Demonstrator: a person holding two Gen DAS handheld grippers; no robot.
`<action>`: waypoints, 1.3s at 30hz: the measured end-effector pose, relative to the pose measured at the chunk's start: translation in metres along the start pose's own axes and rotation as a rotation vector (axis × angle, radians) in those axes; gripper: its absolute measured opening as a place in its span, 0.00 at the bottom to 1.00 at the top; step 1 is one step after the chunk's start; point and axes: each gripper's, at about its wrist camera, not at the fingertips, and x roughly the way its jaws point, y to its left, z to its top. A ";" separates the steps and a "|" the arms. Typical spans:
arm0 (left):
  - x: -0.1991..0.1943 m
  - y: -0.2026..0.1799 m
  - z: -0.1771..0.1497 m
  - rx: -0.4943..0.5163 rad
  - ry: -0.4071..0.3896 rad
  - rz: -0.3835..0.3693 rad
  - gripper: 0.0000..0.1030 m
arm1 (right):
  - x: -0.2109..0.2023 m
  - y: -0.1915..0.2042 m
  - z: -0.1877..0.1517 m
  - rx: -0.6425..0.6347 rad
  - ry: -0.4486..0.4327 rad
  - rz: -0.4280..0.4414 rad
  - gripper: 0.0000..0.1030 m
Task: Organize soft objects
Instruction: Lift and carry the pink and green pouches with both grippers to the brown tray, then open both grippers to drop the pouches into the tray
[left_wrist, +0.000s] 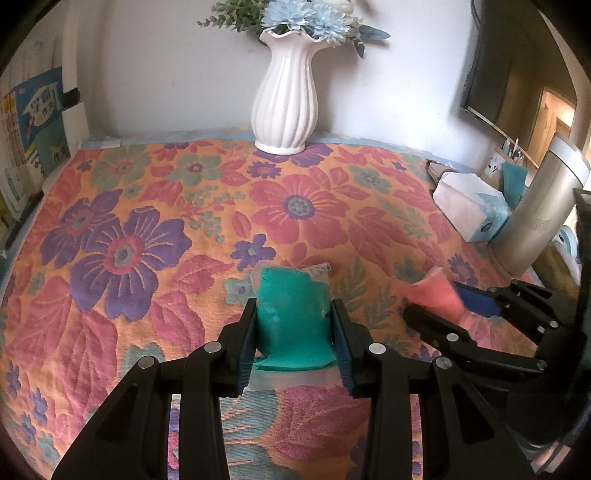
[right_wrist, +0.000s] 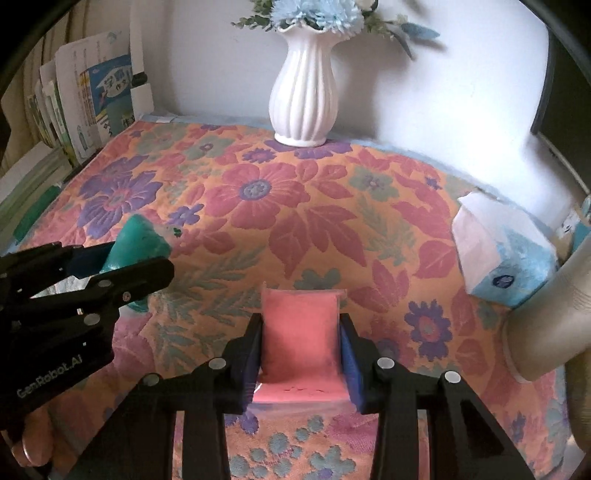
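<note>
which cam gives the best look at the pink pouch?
Right wrist. The pink pouch sits centred there, pinched between the right gripper, its front face fully visible. The left wrist view shows it only at the right edge, small, blurred and partly hidden by that gripper's fingers.

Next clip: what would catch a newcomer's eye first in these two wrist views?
The loud floral cloth covering the whole surface, with a white ribbed vase of blue flowers at its far edge against the wall. In front, each tool grips a soft packet: the left tool pinches a green packet, and beside it the right tool pinches a pink packet.
</note>
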 end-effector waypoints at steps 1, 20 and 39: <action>0.000 -0.001 0.000 0.003 -0.001 0.005 0.33 | -0.003 0.000 -0.001 0.001 -0.008 -0.002 0.37; -0.070 -0.180 -0.017 0.220 -0.089 -0.376 0.32 | -0.171 -0.151 -0.084 0.334 -0.167 -0.004 0.36; -0.016 -0.403 0.081 0.380 -0.120 -0.375 0.33 | -0.157 -0.423 -0.056 0.787 -0.111 -0.097 0.37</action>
